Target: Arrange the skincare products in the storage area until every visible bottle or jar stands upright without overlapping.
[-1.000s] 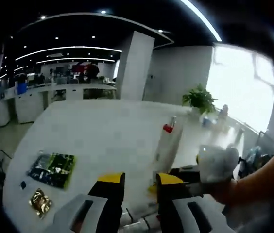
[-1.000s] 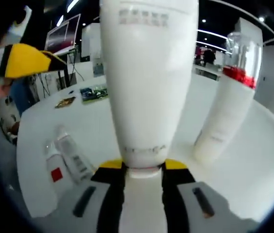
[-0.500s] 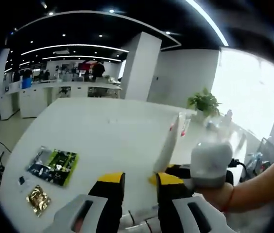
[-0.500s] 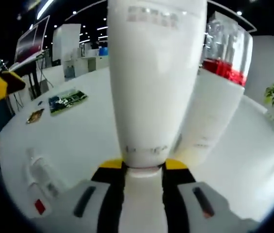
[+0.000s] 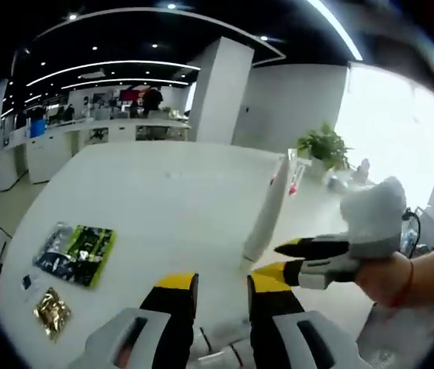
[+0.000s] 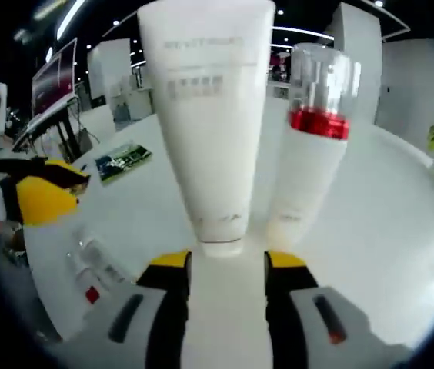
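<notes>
A tall white tube (image 6: 209, 131) stands upright on its cap on the white table (image 6: 386, 231), just beyond my right gripper (image 6: 225, 261), whose jaws stand open and clear of it. Close behind the tube stands a white bottle (image 6: 313, 161) with a red band and a clear cap. The left gripper view has the same tube (image 5: 267, 207) and bottle (image 5: 294, 173), with my right gripper (image 5: 271, 260) beside the tube. My left gripper (image 5: 221, 284) is open, nothing between its jaws. Small tubes (image 6: 94, 265) lie flat on the table near it.
A green and black packet (image 5: 75, 254) and a gold packet (image 5: 48, 311) lie on the table's left part. A potted plant (image 5: 321, 146) stands at the far side. A gloved hand (image 5: 375, 231) holds the right gripper. Office desks fill the background.
My right gripper has let go of the white tube and drawn back; the tube now stands free beside the red-banded bottle. The left gripper's view has shifted only slightly.
</notes>
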Motion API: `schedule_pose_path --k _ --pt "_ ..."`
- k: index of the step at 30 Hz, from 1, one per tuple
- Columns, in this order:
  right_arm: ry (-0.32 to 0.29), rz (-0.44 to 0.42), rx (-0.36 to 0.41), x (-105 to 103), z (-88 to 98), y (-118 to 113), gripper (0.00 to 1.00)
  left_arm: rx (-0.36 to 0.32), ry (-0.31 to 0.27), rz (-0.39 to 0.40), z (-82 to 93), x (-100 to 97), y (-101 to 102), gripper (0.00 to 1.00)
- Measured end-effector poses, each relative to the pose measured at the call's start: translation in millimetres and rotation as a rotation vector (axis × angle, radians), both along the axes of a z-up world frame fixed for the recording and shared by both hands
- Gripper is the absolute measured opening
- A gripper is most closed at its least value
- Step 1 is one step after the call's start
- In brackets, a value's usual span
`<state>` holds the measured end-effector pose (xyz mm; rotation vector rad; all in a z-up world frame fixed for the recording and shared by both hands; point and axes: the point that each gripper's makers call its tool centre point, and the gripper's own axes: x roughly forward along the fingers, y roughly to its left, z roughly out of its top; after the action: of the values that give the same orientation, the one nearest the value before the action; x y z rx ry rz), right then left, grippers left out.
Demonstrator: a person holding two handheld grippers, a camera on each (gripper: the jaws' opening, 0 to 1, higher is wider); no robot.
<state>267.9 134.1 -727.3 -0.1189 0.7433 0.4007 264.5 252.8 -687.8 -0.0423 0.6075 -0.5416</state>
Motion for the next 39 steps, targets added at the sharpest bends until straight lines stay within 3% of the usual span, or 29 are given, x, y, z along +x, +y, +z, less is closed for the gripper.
schedule_pose_path --k 2,4,5,6,9,11,13,19,22,31,35,39 --pt "0.075 -0.049 0.097 -22 8.4 -8 0.38 0.055 0.017 -0.045 -8.2 4.0 -9 0.27" --pt "0.101 -0.119 0.185 -35 16.0 -16 0.37 0.114 0.0 -0.1 -15.2 11.5 -23 0.27" --pt "0.085 -0.143 0.217 -39 20.5 -19 0.37 0.128 -0.003 -0.131 -18.6 13.3 -31 0.27" --pt "0.028 -0.154 0.235 -39 27.3 -24 0.36 0.146 0.009 -0.171 -24.5 14.4 -41 0.27" --pt "-0.043 -0.156 0.164 -33 33.6 -36 0.35 0.184 0.035 -0.204 -37.7 22.0 -58 0.27" --pt "-0.085 -0.115 0.125 -21 41.6 -35 0.35 0.181 0.022 -0.224 -41.8 28.4 -68 0.27" --pt "-0.152 -0.105 0.079 -13 48.7 -36 0.35 0.173 0.045 -0.242 -47.1 31.3 -76 0.27" --pt "-0.128 -0.092 0.062 -18 42.9 -37 0.35 0.169 0.095 -0.225 -66.1 40.7 -79 0.26" --pt "-0.13 -0.107 0.062 -15 43.1 -41 0.35 0.193 0.067 -0.226 -65.9 45.8 -78 0.22" --pt "-0.12 -0.086 0.041 -14 38.0 -39 0.34 0.198 0.052 -0.248 -66.6 59.0 -75 0.22" --pt "-0.104 -0.072 0.037 -15 33.0 -35 0.34 0.208 0.021 -0.303 -65.5 62.7 -78 0.22" --pt "-0.095 -0.057 0.015 -18 29.4 -34 0.34 0.189 -0.012 -0.406 -61.1 65.1 -84 0.22"
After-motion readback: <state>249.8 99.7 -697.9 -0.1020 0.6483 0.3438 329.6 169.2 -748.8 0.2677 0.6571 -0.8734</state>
